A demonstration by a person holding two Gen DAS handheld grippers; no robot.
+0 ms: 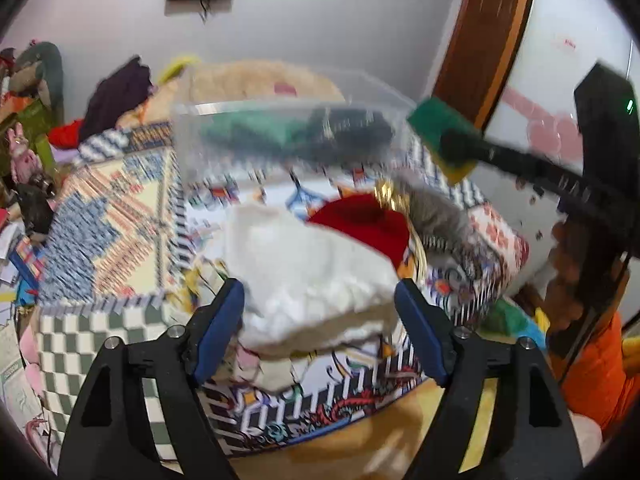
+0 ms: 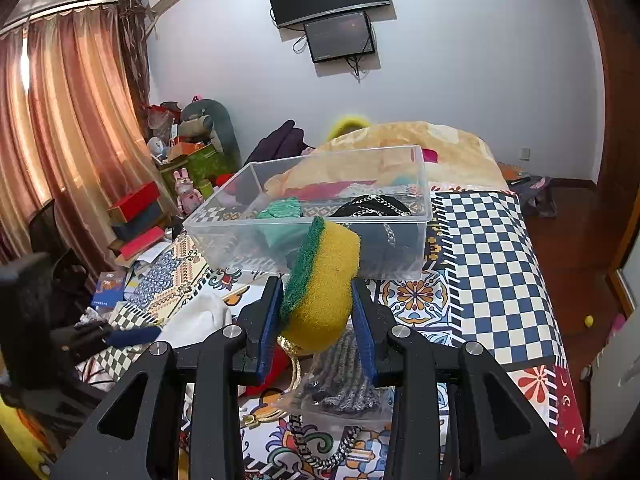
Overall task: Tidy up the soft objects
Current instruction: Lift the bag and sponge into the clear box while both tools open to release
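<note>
My right gripper (image 2: 318, 312) is shut on a yellow sponge with a green scrub side (image 2: 324, 284), held above the bed just in front of a clear plastic bin (image 2: 416, 236). The bin holds a green cloth (image 2: 280, 210) and a dark item with a chain (image 2: 376, 206). The sponge also shows in the left wrist view (image 1: 440, 136) beside the bin (image 1: 188, 136). My left gripper (image 1: 320, 304) is open, its jaws on either side of a folded white cloth (image 1: 312, 276). A red soft item (image 1: 368, 220) and a grey knit piece (image 1: 436, 216) lie behind the cloth.
The patterned bedspread (image 2: 488, 248) covers the bed. A beige blanket pile (image 2: 440, 140) lies behind the bin. A metal chain (image 2: 320, 452) lies below my right gripper. Boxes and toys (image 2: 140, 208) are stacked at the left by the curtains.
</note>
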